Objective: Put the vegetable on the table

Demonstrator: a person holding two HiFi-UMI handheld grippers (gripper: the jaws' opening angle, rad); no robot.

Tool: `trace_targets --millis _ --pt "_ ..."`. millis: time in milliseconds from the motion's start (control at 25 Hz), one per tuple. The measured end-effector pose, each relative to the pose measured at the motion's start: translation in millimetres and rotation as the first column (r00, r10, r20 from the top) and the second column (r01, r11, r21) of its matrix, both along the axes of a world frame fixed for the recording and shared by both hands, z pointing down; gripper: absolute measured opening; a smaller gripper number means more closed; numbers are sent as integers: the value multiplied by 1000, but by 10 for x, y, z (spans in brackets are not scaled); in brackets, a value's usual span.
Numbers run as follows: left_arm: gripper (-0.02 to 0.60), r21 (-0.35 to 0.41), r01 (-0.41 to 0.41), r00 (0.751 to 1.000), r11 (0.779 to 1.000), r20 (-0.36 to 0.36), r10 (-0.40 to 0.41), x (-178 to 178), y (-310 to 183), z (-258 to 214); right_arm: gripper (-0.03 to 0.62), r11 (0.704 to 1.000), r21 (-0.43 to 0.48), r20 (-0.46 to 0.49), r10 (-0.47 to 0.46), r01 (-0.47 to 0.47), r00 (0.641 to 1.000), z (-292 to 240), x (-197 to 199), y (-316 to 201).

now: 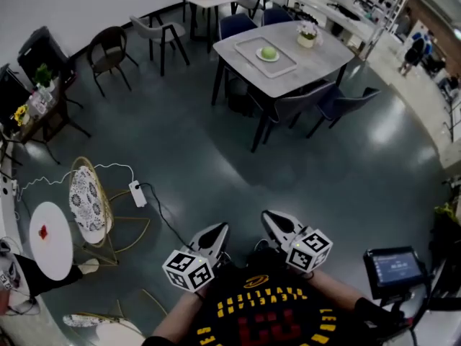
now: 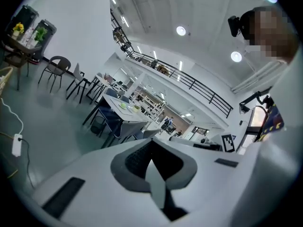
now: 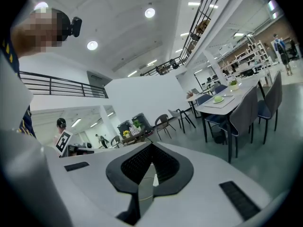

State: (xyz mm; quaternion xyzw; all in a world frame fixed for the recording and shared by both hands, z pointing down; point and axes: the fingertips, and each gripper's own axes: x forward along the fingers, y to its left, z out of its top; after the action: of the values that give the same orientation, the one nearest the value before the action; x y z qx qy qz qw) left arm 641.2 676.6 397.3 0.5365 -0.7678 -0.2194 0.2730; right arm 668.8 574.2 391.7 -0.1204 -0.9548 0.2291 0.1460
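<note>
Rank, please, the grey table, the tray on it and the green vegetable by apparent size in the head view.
1. grey table
2. tray
3. green vegetable
All stand together, so distance does not skew this.

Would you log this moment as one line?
left gripper: shut, empty | right gripper: shut, empty | vegetable: on plate, table ahead

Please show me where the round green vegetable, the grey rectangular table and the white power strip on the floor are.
Round green vegetable (image 1: 269, 52): head view, middle of its top.
Grey rectangular table (image 1: 322, 58): head view, bare part of its top.
White power strip (image 1: 137, 193): head view, middle of its body.
</note>
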Motion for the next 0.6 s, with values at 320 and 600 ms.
trace_targets --millis 320,600 --pt "0 -32 49 998 998 -28 -50 -1008 -111 138 5 999 -47 -64 -9 6 998 325 -1044 -228" --pt "0 -88 156 988 984 30 -154 -2124 -652 -63 5 993 -85 -7 -78 77 997 98 -2292 -851"
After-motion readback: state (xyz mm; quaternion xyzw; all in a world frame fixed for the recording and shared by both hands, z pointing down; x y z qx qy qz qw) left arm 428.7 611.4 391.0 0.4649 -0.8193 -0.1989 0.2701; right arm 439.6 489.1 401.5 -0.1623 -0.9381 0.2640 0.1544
